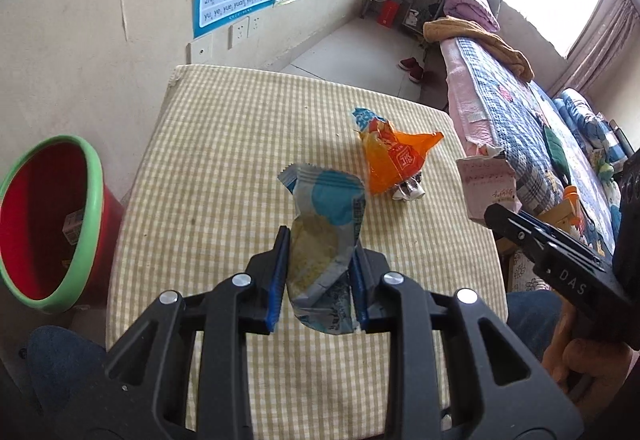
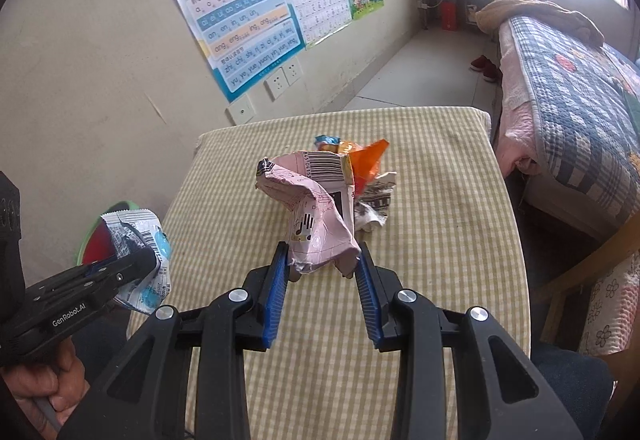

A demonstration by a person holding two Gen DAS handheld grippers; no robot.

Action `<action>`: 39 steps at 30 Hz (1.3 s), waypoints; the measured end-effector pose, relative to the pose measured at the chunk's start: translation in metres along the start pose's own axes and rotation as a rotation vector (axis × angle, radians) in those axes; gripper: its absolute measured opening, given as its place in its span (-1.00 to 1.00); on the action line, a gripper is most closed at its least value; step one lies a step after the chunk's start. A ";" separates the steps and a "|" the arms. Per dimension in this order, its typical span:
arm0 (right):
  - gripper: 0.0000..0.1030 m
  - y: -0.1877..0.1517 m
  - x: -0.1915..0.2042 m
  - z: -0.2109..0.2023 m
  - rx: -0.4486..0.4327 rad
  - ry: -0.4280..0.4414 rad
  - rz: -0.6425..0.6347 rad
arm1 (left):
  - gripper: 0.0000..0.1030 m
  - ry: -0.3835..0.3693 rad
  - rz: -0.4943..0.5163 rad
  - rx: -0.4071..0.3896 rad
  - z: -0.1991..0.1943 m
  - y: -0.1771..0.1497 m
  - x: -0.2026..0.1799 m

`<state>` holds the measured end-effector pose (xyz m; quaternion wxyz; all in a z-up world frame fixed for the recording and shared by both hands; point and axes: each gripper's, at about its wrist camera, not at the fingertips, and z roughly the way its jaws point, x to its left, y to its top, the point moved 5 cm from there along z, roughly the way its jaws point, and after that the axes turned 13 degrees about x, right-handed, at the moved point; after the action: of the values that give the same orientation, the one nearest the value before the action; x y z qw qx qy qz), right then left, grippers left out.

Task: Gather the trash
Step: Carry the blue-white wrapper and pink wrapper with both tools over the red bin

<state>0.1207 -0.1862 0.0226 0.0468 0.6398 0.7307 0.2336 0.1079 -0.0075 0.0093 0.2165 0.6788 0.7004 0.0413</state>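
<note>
My left gripper [image 1: 319, 242] is shut on a blue and grey snack wrapper [image 1: 326, 224], held above the checked tablecloth [image 1: 224, 160]. My right gripper [image 2: 322, 254] is shut on a crumpled pink paper carton [image 2: 316, 212] with a barcode, also lifted off the table. An orange wrapper [image 1: 394, 160] and a crumpled silver scrap [image 1: 408, 192] lie on the cloth behind. In the right wrist view the left gripper [image 2: 152, 260] with its wrapper [image 2: 140, 236] hangs over the red bin [image 2: 100, 244]. The pink carton [image 1: 488, 188] shows at the right in the left wrist view.
A red bin with a green rim [image 1: 48, 220] stands on the floor left of the table, by the wall. A bed with a patchwork quilt [image 1: 520, 108] runs along the right. Posters [image 2: 240, 8] hang on the wall behind. A hand [image 2: 36, 388] holds the left gripper's handle.
</note>
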 end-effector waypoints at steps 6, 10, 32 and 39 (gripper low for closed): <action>-0.36 0.002 0.044 -0.004 -0.013 0.006 -0.086 | -0.48 0.009 -0.071 -0.039 -0.024 -0.008 0.039; -0.36 0.003 0.071 0.000 -0.007 0.018 -0.130 | -0.48 0.018 -0.111 -0.063 -0.038 -0.012 0.065; -0.36 0.016 0.209 0.048 0.050 0.089 -0.351 | -0.48 0.048 -0.333 -0.119 -0.068 -0.033 0.191; -0.36 0.017 0.252 0.066 0.076 0.124 -0.417 | -0.48 0.070 -0.408 -0.129 -0.076 -0.042 0.231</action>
<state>0.1162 0.0748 0.0290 0.0250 0.4606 0.8569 0.2300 0.0447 0.2313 0.0056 0.2390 0.5058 0.8263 0.0652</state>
